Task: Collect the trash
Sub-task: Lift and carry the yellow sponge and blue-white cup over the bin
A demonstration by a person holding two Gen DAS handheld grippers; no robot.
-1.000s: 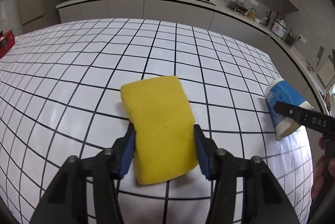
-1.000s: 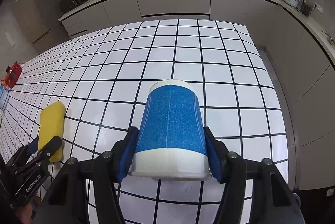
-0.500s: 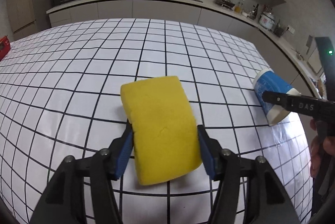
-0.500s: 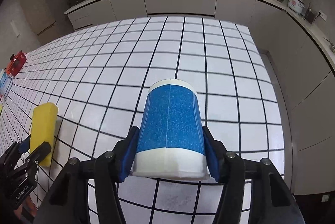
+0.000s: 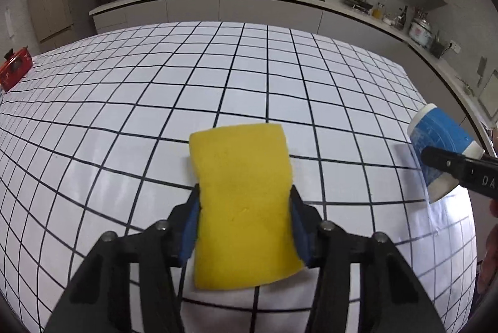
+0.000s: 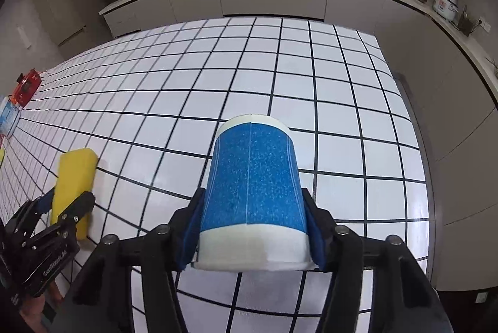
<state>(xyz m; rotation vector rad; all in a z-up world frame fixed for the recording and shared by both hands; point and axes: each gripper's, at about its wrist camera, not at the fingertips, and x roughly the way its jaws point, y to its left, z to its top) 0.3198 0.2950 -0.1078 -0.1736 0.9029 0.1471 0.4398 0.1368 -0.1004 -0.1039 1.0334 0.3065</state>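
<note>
While both pieces are gripped, no bin shows.
Left gripper (image 5: 244,219): clamped on yellow sponge (image 5: 242,199).
Right gripper (image 6: 252,227): clamped on blue cup (image 6: 252,186), at sponge's 3 o'clock.
Left to do: likely drop-off.

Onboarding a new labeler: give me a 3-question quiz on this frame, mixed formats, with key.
1. True or false: the left gripper is shut on the yellow sponge.
2. Multiple choice: what does the right gripper hold?
A. a red box
B. a blue and white paper cup
C. a frying pan
3. Fill in: both items are held above the white table with the black ____ pattern.

Key: 1 true; 2 B; 3 grid.
</note>
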